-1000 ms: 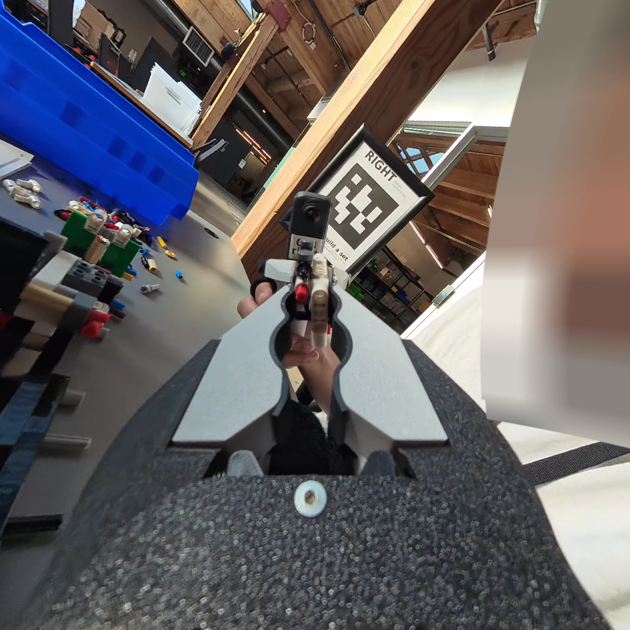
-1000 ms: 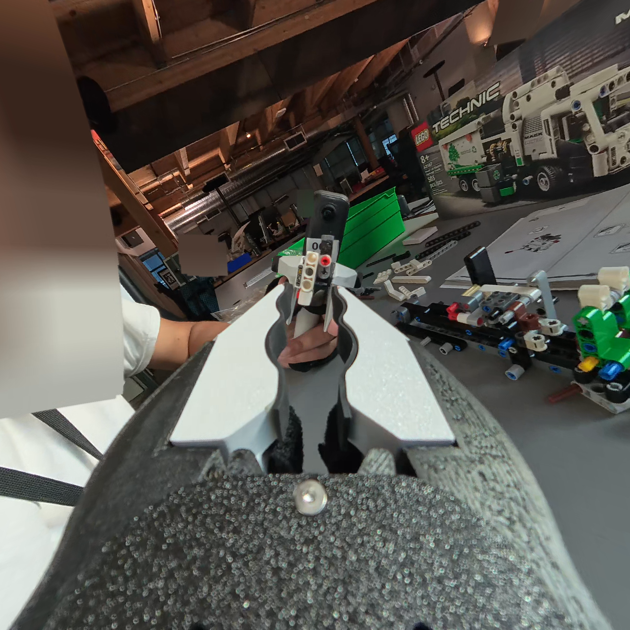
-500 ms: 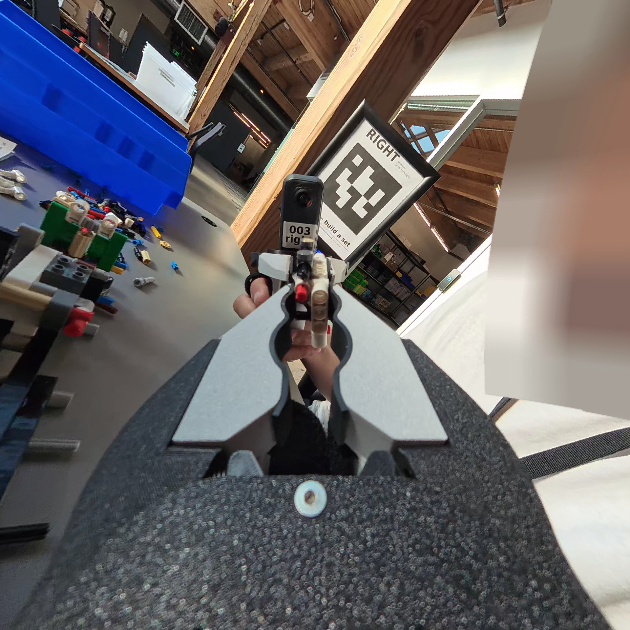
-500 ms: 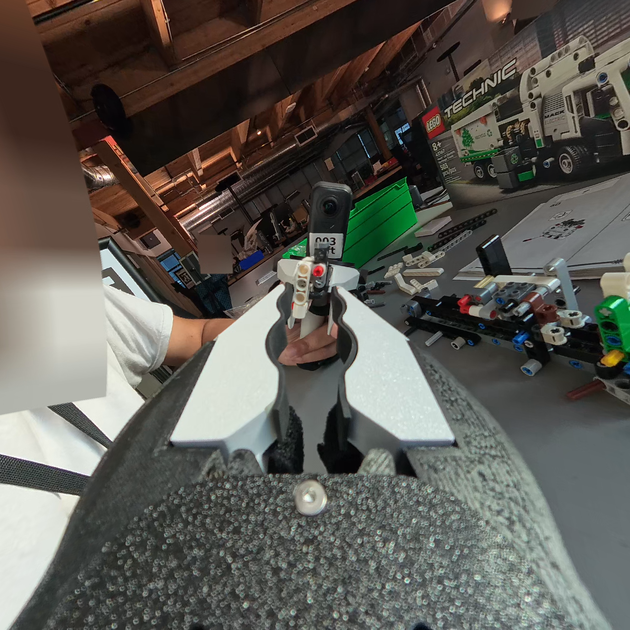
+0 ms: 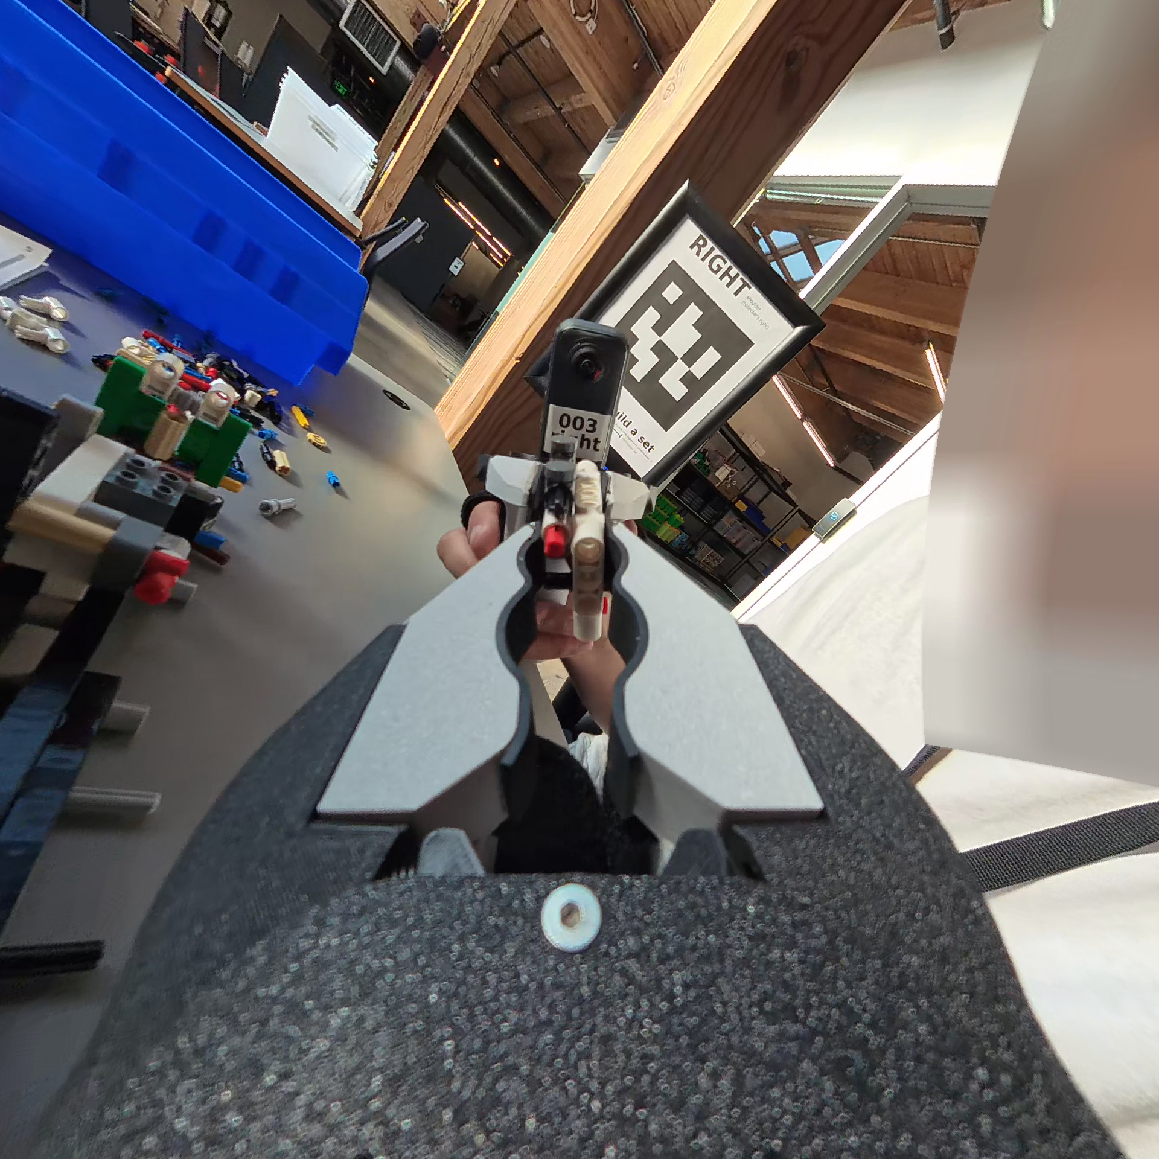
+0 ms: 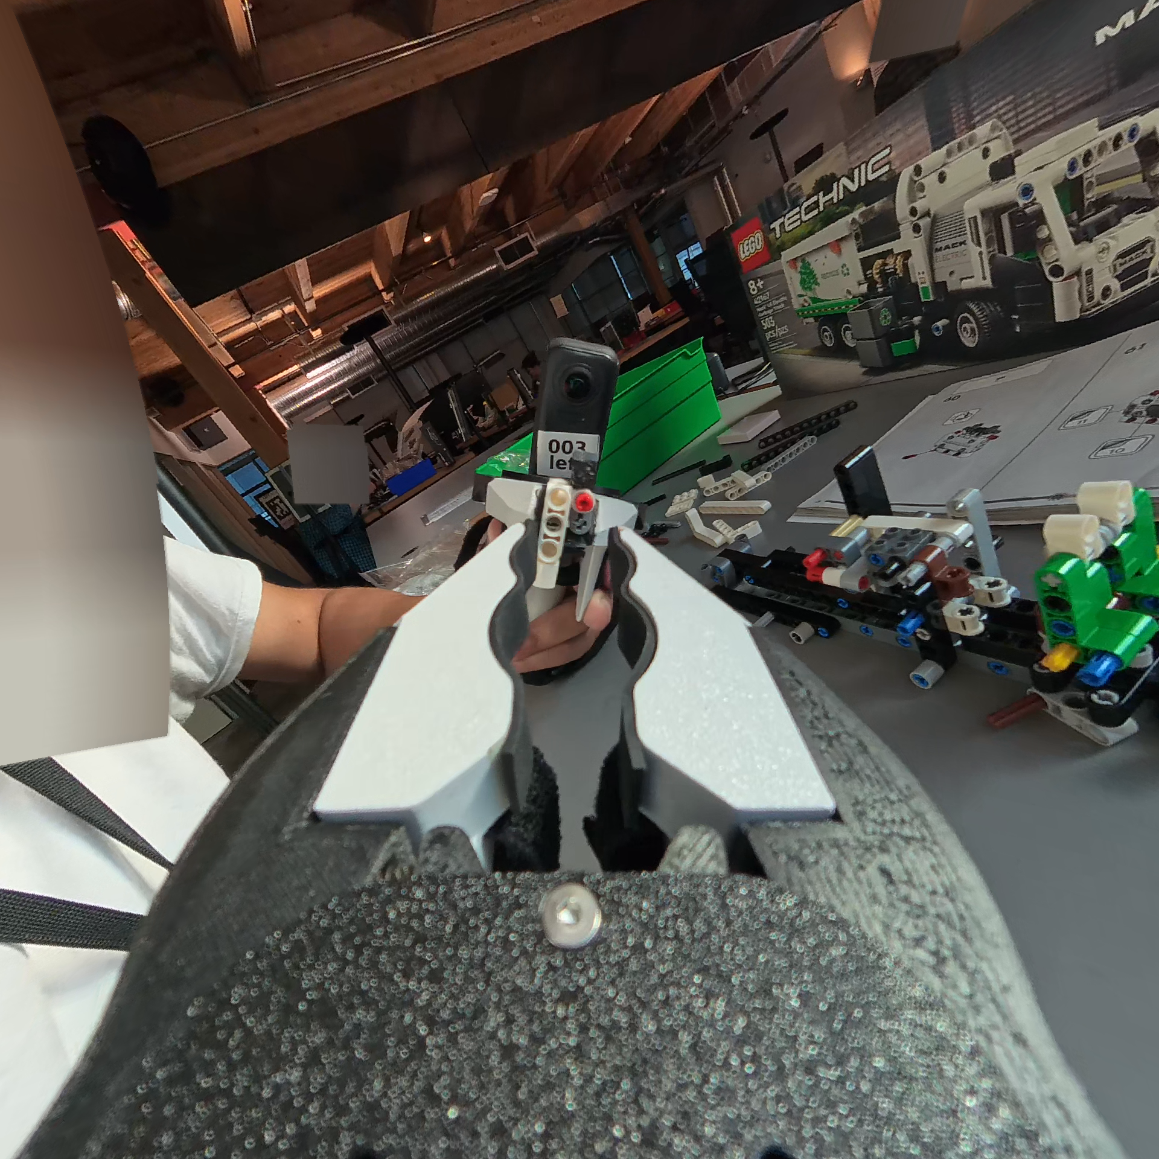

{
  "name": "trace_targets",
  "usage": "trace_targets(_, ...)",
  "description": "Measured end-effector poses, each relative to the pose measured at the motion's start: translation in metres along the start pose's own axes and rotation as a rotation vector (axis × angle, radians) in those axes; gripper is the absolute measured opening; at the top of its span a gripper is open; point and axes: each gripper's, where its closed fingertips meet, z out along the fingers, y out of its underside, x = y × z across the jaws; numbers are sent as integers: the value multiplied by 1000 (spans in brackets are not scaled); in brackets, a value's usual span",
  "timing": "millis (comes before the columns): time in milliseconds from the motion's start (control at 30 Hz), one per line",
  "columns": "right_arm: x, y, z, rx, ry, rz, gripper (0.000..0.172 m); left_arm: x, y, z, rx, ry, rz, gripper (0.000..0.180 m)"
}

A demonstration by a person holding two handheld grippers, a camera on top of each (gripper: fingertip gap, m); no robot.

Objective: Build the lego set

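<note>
Both grippers, left gripper [image 5: 572, 567] & right gripper [image 6: 567, 552], stay clamped on one small white-and-grey brick assembly w/ red pin [image 5: 552, 539] above the grey desk [image 5: 351, 552], barely shifted, just tilted.

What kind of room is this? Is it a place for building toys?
Probably a big workshop used for toy brick building. A half-built brick model and loose pieces sit on a grey table, with a truck set box behind, and wooden ceiling beams overhead.

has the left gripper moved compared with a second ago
Yes. In the left wrist view the blue bin and the green brick block sit slightly lower and further right, so the left gripper swung slightly up-left.
</note>
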Motion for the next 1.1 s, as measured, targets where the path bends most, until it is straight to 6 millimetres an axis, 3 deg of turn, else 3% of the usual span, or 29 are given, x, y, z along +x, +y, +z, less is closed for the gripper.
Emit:
trace_targets(400,1,-1,-3,3,-23,50,20,-9,1,-2,-2,-40,-30,14)
trace_targets(567,0,7,1,-56,-33,63,20,-6,1,-2,-1,-21,-35,13)
trace_targets(1100,-4,8,-1,-68,-87,117,6,-4,10,2,-82,-42,45,14)
